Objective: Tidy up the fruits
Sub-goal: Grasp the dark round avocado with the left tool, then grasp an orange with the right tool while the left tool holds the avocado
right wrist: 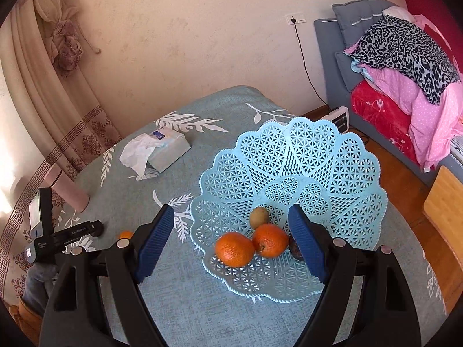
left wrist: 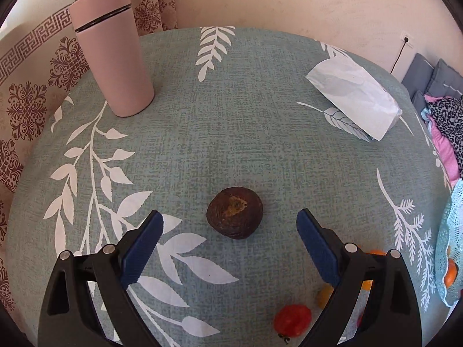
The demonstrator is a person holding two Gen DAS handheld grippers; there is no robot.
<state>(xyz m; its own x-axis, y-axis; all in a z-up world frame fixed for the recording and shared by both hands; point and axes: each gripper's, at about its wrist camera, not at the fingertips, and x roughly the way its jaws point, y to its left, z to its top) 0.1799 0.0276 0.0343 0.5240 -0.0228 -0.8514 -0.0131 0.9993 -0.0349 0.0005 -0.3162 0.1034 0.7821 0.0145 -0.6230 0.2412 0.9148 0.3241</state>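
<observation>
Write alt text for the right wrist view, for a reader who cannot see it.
A pale blue lattice fruit basket on a leaf-print tablecloth holds two oranges and a kiwi, seen between the open right gripper's blue fingers. A tissue box sits behind, with bedding piled at right.

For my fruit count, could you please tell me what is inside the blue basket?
The blue basket holds two oranges and a kiwi; one dark fruit is mostly hidden behind a gripper finger.

Home bedroom: bed [right wrist: 341, 66] piled with blankets [right wrist: 411, 86], patterned curtains [right wrist: 58, 110].
</observation>
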